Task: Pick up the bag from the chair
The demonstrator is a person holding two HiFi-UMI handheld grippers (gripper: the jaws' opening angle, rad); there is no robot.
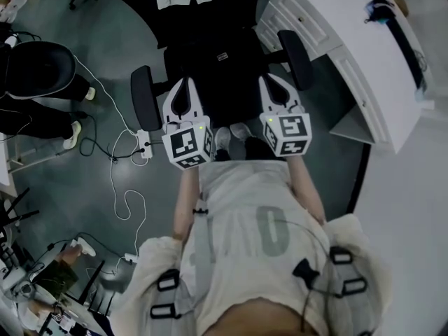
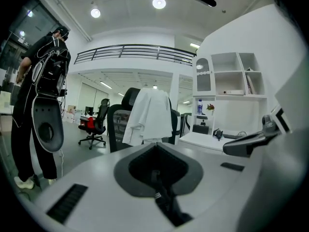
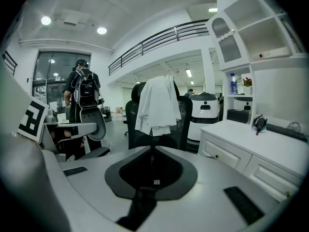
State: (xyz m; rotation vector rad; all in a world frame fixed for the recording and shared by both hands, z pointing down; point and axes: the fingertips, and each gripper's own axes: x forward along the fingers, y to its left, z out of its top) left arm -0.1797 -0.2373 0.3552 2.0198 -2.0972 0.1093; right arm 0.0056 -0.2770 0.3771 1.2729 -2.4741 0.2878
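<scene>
A black bag (image 1: 222, 65) with a small white label lies on the seat of a black office chair (image 1: 145, 96), hard to tell from the dark seat. My left gripper (image 1: 186, 81) hangs over the seat's front left, my right gripper (image 1: 269, 79) over its front right. On both, the white jaws meet at the tips with nothing between them. In the left gripper view the shut left gripper (image 2: 155, 144) points at the chair back, draped with a white garment (image 2: 147, 115). The right gripper (image 3: 153, 147) faces the same garment (image 3: 157, 105). Neither gripper view shows the bag clearly.
A white desk with drawers (image 1: 336, 40) stands close at the chair's right. Cables and a power strip (image 1: 143, 145) lie on the floor at the left. A person in black (image 1: 35, 75) stands farther left. A white robot (image 3: 205, 115) stands behind the chair.
</scene>
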